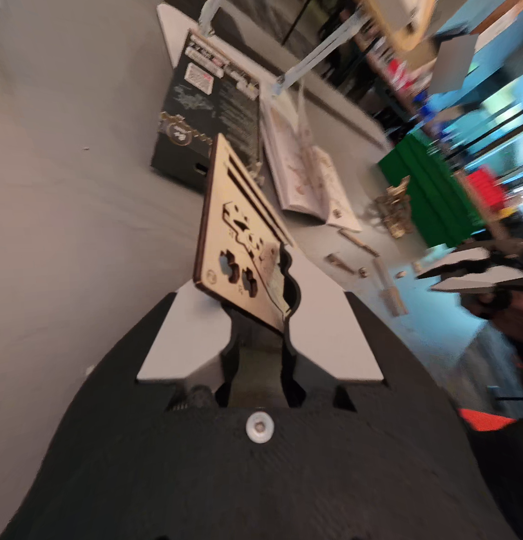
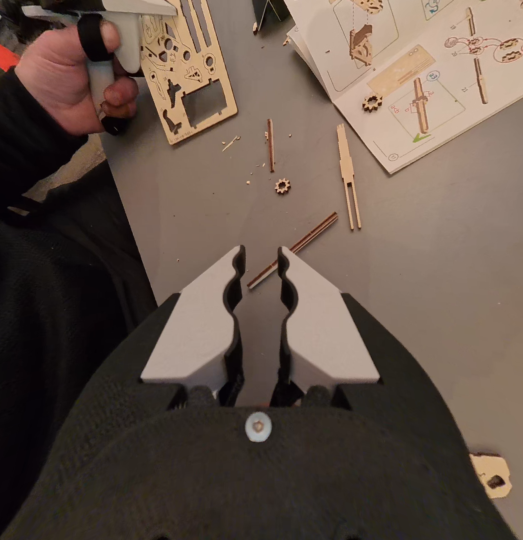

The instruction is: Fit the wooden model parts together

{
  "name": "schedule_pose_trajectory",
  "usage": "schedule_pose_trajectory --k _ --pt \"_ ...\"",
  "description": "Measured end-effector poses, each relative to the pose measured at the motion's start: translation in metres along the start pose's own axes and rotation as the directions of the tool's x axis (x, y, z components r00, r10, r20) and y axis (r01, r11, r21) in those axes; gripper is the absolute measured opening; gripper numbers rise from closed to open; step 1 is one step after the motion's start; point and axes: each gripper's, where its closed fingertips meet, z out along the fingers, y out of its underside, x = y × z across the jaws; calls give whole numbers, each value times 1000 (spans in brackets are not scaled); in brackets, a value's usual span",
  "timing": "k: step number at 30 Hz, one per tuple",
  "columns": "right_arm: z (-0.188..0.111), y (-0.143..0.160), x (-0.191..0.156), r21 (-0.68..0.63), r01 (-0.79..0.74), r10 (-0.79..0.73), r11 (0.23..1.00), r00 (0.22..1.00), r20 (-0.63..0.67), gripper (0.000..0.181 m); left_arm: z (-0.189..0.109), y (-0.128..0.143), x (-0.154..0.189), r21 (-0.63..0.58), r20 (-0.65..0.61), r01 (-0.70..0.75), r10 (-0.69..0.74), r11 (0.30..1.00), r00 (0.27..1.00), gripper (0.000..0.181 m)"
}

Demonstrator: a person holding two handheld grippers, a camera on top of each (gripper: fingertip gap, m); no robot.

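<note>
My left gripper (image 1: 272,292) is shut on a flat wooden cut-out sheet (image 1: 242,233) and holds it tilted above the grey table. The same sheet (image 2: 196,87) shows at the top left of the right wrist view, next to the left gripper (image 2: 128,43) and a hand (image 2: 61,81). My right gripper (image 2: 261,251) is open and empty, low over a thin two-layer wooden stick (image 2: 313,230) that passes under its fingertips. Ahead of it lie a small wooden gear (image 2: 282,186), a long forked strip (image 2: 348,178) and a dark narrow stick (image 2: 270,145).
An open instruction booklet (image 2: 415,96) lies at the far right with a second gear (image 2: 372,103) on it. A wooden piece (image 2: 491,479) lies near right. A black box (image 1: 196,122), a part-built model (image 1: 396,210) and a green block (image 1: 430,190) stand farther back. The table edge runs along the left. There is about 25 cm between the tips of the two grippers. It is some 7 cm from my right tips to the small wooden gear (image 2: 282,186).
</note>
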Motion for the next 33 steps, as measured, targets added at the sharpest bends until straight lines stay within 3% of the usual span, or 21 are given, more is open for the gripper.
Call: schedule_pose_trajectory --k 3,7,14,18,22,29,33 --pt "0 0 1 0 -1 1 1000 1000 -4 19 -7 1 -17 -72 190 -164 175 984 966 51" --pt "1 0 1 -4 2 -2 1000 1000 -8 19 -17 -1 -23 -137 300 -262 292 955 908 73" --pt "-1 0 3 1 5 -5 1000 1000 -23 19 -38 -9 -39 -149 415 -298 333 943 847 109" --pt "-2 0 6 -2 7 -7 1000 999 -40 19 -48 -27 -32 -119 452 -371 383 921 806 103" --pt "-2 2 9 -16 8 -9 1000 998 -62 19 -33 -28 -3 -144 381 -466 483 873 788 88" --pt "2 13 21 -103 -12 -5 995 987 -159 23 0 -10 35 -150 244 -525 545 838 802 78" --pt "15 13 17 -197 51 -102 979 961 -255 26 15 3 50 -140 173 -517 535 844 827 77"
